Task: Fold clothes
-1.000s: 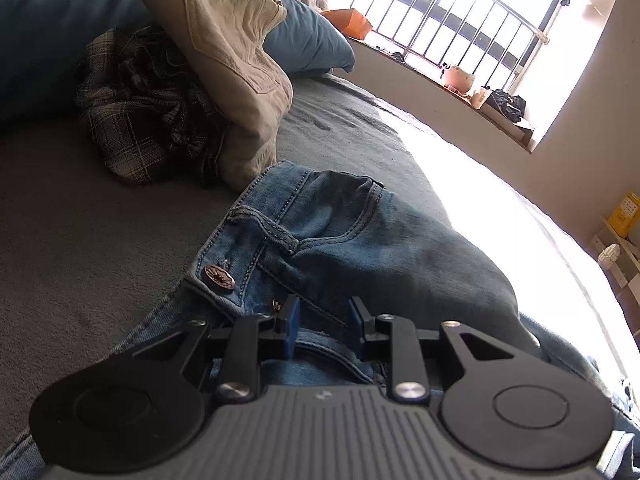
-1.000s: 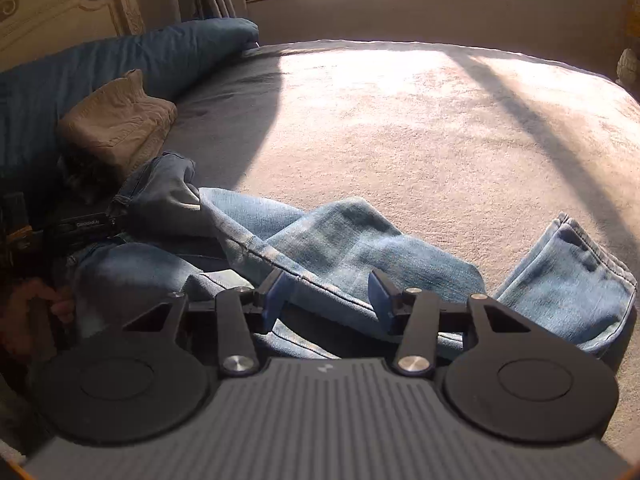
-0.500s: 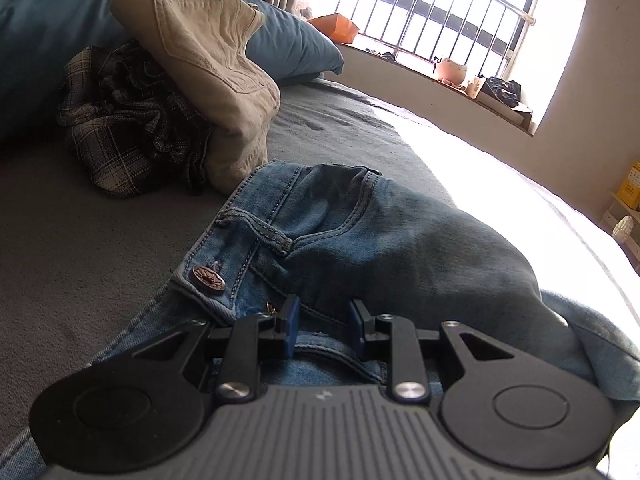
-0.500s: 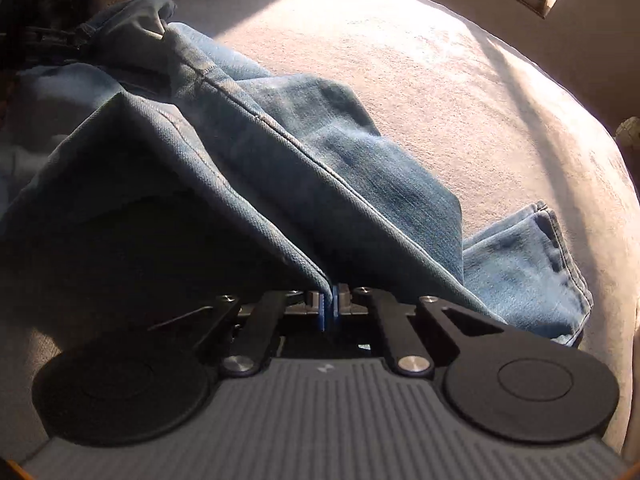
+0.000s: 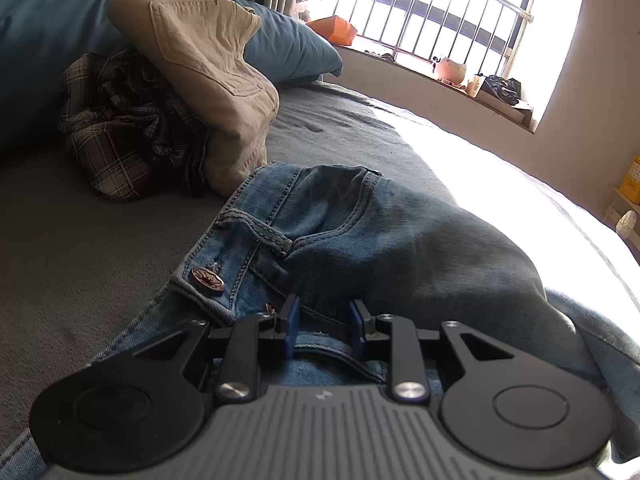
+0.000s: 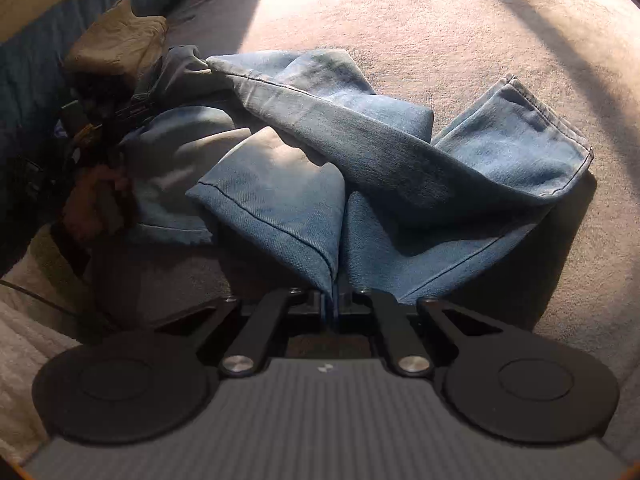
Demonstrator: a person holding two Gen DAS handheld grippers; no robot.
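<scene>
Right tongs (image 6: 335, 300): clenched on a fold of the jeans (image 6: 360, 152), the denim rising as a ridge straight out of the closed tips.
Left tongs (image 5: 323, 330): narrowly parted over the waistband near the fly; denim lies between the blue pads (image 5: 291, 330), but I cannot tell whether they pinch it.
Jeans: spread on the bed (image 6: 460, 28), waist toward the pillows, legs bunched and crossed over each other toward the right tongs; one hem (image 6: 560, 152) lies flat at the right.
Waist button (image 5: 207, 279): copper, fastened at the waistband's left end in the left wrist view.
Other clothes: beige trousers (image 5: 208, 76) leaning on a blue pillow (image 5: 292, 48), with a crumpled plaid garment (image 5: 120, 128) just beside them, beyond the jeans' waist.
Person: a hand (image 6: 94, 204) in shadow at the left of the right wrist view, near the waist of the jeans.
Window (image 5: 420, 12): barred, with small items on the sill.
</scene>
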